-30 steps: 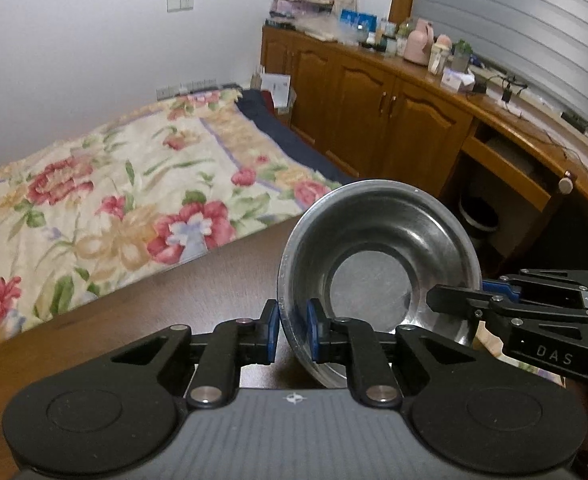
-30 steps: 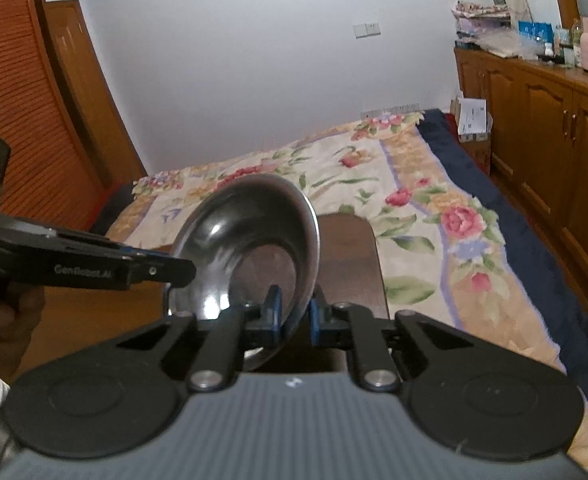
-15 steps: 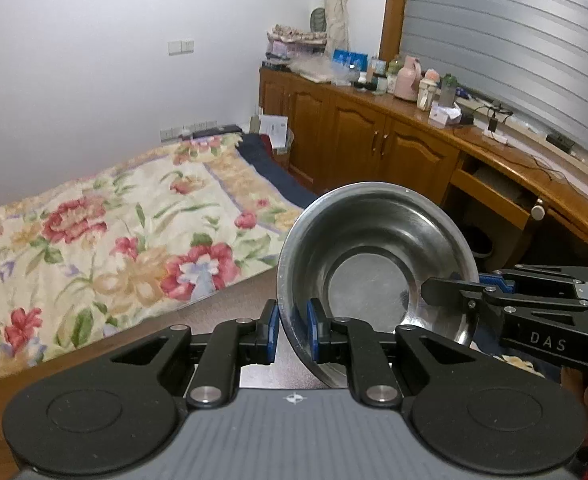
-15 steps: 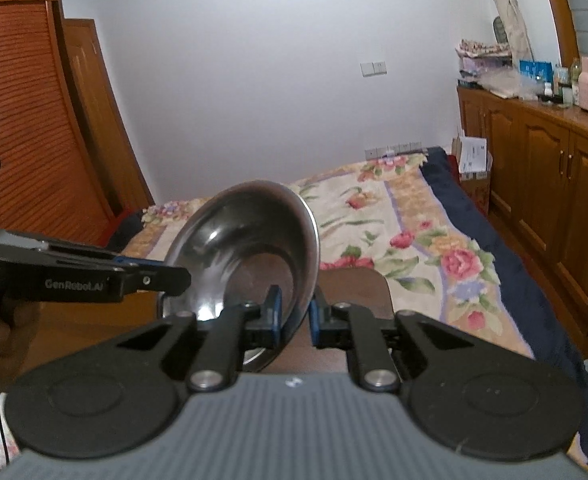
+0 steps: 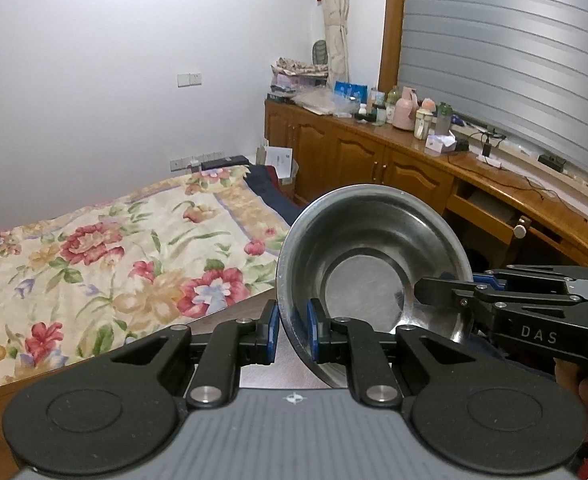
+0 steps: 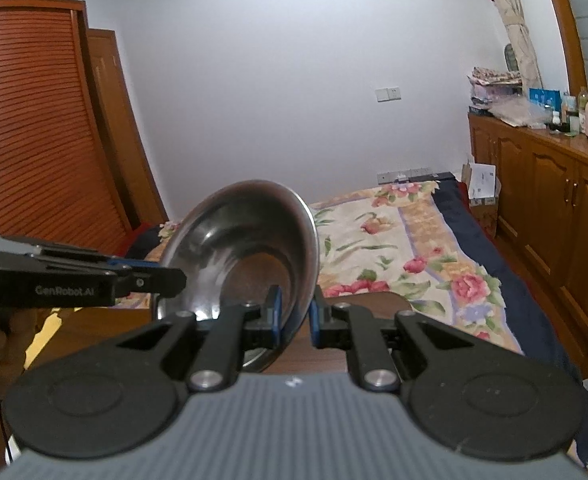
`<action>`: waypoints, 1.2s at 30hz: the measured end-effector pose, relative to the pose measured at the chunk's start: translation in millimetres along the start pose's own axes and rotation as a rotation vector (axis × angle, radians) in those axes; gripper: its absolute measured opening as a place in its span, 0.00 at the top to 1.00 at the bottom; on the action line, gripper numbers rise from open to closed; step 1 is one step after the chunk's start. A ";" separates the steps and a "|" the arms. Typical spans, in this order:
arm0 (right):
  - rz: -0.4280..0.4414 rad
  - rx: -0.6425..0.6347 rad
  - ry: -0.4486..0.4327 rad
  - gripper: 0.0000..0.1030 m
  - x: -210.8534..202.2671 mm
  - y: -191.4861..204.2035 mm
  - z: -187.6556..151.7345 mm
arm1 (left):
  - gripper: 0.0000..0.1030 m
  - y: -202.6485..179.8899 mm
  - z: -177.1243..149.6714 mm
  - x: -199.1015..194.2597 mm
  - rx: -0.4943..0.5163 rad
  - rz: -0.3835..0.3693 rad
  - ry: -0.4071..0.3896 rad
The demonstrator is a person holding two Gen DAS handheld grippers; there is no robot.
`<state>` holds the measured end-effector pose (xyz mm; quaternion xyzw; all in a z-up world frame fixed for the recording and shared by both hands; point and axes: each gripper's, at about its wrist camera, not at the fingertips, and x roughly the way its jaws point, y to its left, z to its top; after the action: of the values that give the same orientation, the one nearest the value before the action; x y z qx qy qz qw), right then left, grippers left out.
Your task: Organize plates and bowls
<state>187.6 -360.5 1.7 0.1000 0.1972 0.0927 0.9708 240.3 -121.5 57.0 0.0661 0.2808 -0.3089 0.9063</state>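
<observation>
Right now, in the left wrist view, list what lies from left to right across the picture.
Flowered bedspread → left gripper, clamped on the rim of the steel bowl → right gripper, pinching the bowl's opposite rim → open drawer of the wooden counter.

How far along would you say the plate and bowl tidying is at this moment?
Nothing visibly finished: no stacked plates or bowls show in either view. In hand: one steel bowl, tilted in the air above the brown table, with the left gripper and the right gripper each clamped on its rim at opposite sides. Left: setting it down; the rest is out of sight.
</observation>
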 end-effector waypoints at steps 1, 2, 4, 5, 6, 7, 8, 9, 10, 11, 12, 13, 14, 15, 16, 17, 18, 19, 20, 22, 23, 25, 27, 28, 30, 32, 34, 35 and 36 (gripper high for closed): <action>0.004 0.000 -0.002 0.85 -1.4 1.6 0.0 | 0.85 0.4 -1.9 -5.2 -0.001 0.001 -0.006; 0.007 0.000 -0.003 0.85 -2.6 3.2 -0.2 | 0.85 0.7 -3.5 -9.7 -0.002 0.002 -0.011; 0.014 0.004 -0.005 0.85 -5.7 6.9 -0.9 | 0.85 0.8 -7.9 -18.4 -0.004 0.005 -0.020; 0.017 0.005 -0.006 0.85 -6.8 8.8 -1.5 | 0.85 -0.4 -10.5 -22.7 -0.004 0.007 -0.024; 0.021 0.007 -0.005 0.85 -7.5 10.0 -2.9 | 0.85 -0.2 -12.6 -26.2 -0.005 0.008 -0.027; 0.024 0.007 -0.005 0.85 -8.7 12.2 -4.5 | 0.85 -0.1 -15.8 -30.3 -0.006 0.010 -0.030; 0.026 0.007 -0.005 0.85 -10.3 15.3 -6.1 | 0.85 0.6 -18.1 -33.4 -0.008 0.011 -0.032; 0.030 0.007 -0.004 0.85 -10.9 16.6 -7.9 | 0.85 1.1 -20.3 -36.2 -0.009 0.012 -0.035; 0.032 0.008 -0.003 0.85 -11.7 18.5 -9.1 | 0.85 0.8 -22.5 -39.5 -0.010 0.014 -0.037; 0.034 0.009 -0.003 0.85 -12.6 19.7 -10.1 | 0.85 -0.1 -24.0 -42.1 -0.010 0.015 -0.039; 0.036 0.008 -0.003 0.85 -14.5 22.6 -11.3 | 0.85 -0.2 -25.1 -44.8 -0.011 0.016 -0.041; 0.038 0.008 -0.004 0.85 -15.4 23.7 -12.2 | 0.85 -0.6 -26.3 -47.8 -0.010 0.017 -0.044; 0.040 0.008 -0.005 0.85 -16.7 25.5 -12.4 | 0.85 -0.1 -27.5 -50.7 -0.008 0.018 -0.047; 0.043 0.009 -0.006 0.85 -19.2 27.6 -12.9 | 0.85 -0.9 -28.6 -54.5 -0.005 0.019 -0.050; 0.047 0.010 -0.008 0.85 -21.5 29.4 -13.3 | 0.85 -1.6 -29.6 -58.7 0.000 0.020 -0.053; 0.052 0.011 -0.008 0.85 -23.2 30.7 -13.4 | 0.85 -1.5 -30.3 -62.3 0.004 0.021 -0.057; 0.056 0.009 -0.008 0.85 -24.9 32.1 -13.2 | 0.85 -2.1 -31.4 -66.5 0.007 0.022 -0.061; 0.061 0.007 -0.009 0.85 -26.6 34.1 -13.2 | 0.85 -1.8 -31.8 -70.2 0.009 0.023 -0.065; 0.067 0.006 -0.008 0.85 -27.9 35.4 -13.0 | 0.85 -2.2 -32.9 -74.2 0.013 0.025 -0.069; 0.077 0.002 -0.007 0.85 -30.0 39.5 -13.8 | 0.85 -2.6 -36.0 -81.7 0.018 0.028 -0.078; 0.081 -0.001 -0.007 0.85 -30.9 41.7 -14.6 | 0.85 -2.7 -37.9 -85.4 0.021 0.030 -0.082; 0.088 -0.006 -0.007 0.85 -31.9 45.0 -16.7 | 0.85 -2.4 -42.4 -91.5 0.023 0.037 -0.089; 0.095 -0.010 -0.005 0.85 -32.3 48.8 -20.0 | 0.85 -3.1 -46.6 -95.1 0.027 0.044 -0.090; 0.100 -0.012 -0.002 0.85 -31.7 50.3 -21.9 | 0.85 -3.0 -48.2 -96.3 0.027 0.047 -0.090; 0.108 -0.016 0.003 0.85 -31.9 53.8 -25.5 | 0.85 -1.4 -52.9 -98.9 0.023 0.050 -0.090; 0.114 -0.019 0.008 0.85 -31.6 56.5 -28.3 | 0.85 0.4 -57.6 -100.9 0.013 0.046 -0.089; 0.125 -0.016 0.016 0.85 -32.0 57.9 -31.2 | 0.85 1.8 -63.0 -103.1 0.006 0.044 -0.087; 0.128 -0.017 0.019 0.85 -32.4 58.5 -32.9 | 0.85 2.1 -65.6 -103.7 0.005 0.044 -0.086; 0.131 -0.018 0.022 0.85 -33.8 59.7 -34.7 | 0.85 1.9 -68.1 -104.8 0.002 0.042 -0.085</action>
<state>134.7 -305.0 -3.4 0.1029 0.2001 0.1588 0.9613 141.3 -45.2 57.8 0.0597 0.2403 -0.2927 0.9236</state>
